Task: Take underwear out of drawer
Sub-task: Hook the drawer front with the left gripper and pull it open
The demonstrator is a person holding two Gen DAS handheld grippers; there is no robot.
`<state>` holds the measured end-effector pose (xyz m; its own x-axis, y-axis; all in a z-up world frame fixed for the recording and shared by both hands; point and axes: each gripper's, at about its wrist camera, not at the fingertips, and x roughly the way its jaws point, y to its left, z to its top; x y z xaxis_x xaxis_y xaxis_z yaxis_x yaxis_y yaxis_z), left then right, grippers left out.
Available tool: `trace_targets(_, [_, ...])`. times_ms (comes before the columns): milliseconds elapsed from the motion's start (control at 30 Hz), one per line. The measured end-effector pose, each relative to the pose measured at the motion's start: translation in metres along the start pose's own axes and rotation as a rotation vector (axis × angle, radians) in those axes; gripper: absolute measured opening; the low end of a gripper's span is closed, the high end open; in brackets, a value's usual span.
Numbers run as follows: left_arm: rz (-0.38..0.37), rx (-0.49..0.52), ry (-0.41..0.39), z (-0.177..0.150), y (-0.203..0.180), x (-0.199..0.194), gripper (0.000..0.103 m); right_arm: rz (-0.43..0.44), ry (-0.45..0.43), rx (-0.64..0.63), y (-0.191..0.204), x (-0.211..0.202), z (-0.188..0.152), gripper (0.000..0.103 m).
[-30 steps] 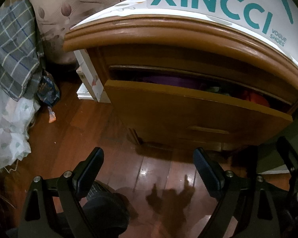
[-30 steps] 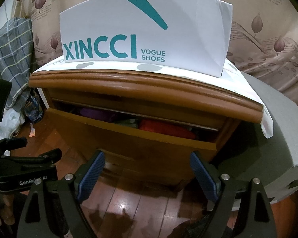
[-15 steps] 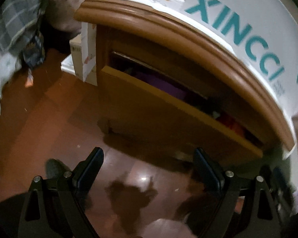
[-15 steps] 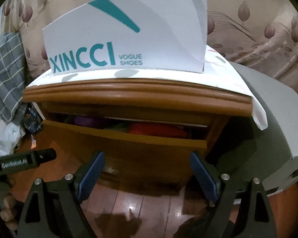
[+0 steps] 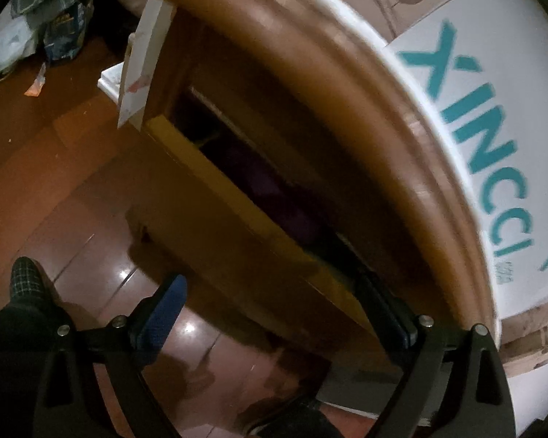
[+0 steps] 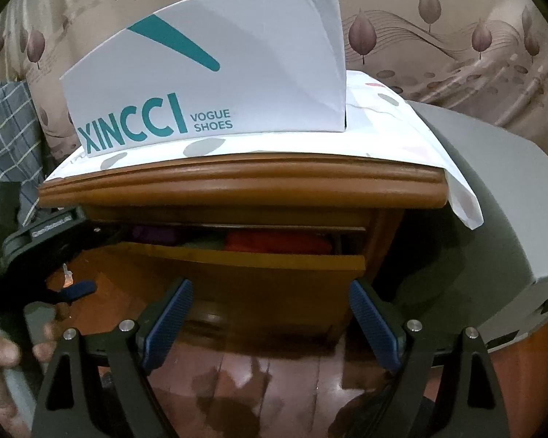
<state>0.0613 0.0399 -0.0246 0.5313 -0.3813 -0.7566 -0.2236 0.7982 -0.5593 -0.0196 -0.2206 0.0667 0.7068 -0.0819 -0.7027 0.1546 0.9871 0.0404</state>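
Underwear [image 6: 276, 242] lies folded in the part-open drawer [image 6: 244, 261] under the shoebox [image 6: 215, 84]: soft, light, limp (red piece topmost). Pinch a raised fold. Left gripper [image 5: 274, 314] fingers opening, right gripper [image 6: 270, 323] fingers wide, both empty.

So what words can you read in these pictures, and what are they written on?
"XINCCI" in big teal letters on the white shoe box on top of the wooden cabinet.
"VOGUE SHOES" in small teal letters beside it on the same box.
Wallpaper: a big "R" starts some small print, too small to read.
Left gripper: white lettering, too blurred to read.
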Motion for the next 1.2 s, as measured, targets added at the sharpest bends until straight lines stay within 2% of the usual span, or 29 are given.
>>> trace_targets(233, [-0.040, -0.110, 0.022, -0.001, 0.015, 0.023, 0.093, 0.021, 0.005, -0.001, -0.001, 0.000, 0.001, 0.089])
trace_targets(367, [-0.091, -0.222, 0.039, -0.001, 0.034, 0.036, 0.103, 0.026, 0.011, 0.007, -0.002, 0.002, 0.001, 0.089])
trace_targets(433, [-0.109, -0.255, 0.047, 0.000, 0.039, 0.042, 0.103, 0.023, 0.012, 0.012, -0.003, 0.002, 0.001, 0.089])
trace_targets(700, [-0.098, -0.391, 0.080, 0.008, 0.047, 0.055, 0.103, 0.026, 0.016, 0.013, -0.003, 0.003, 0.001, 0.089])
trace_targets(800, [-0.076, -0.411, 0.080, 0.011, 0.051, 0.057, 0.103, 0.026, 0.018, 0.011, -0.003, 0.003, 0.000, 0.089])
trace_targets(933, [-0.091, -0.454, 0.101, 0.014, 0.054, 0.056, 0.103, 0.025, 0.012, 0.016, -0.004, 0.002, 0.000, 0.089])
trace_targets(1000, [-0.072, -0.486, 0.117, 0.019, 0.058, 0.059, 0.103, 0.021, 0.010, 0.018, -0.004, 0.001, 0.000, 0.089])
trace_targets(1200, [0.008, -0.464, 0.083, 0.020, 0.049, 0.048, 0.103, 0.014, 0.006, 0.017, -0.006, 0.000, 0.001, 0.089])
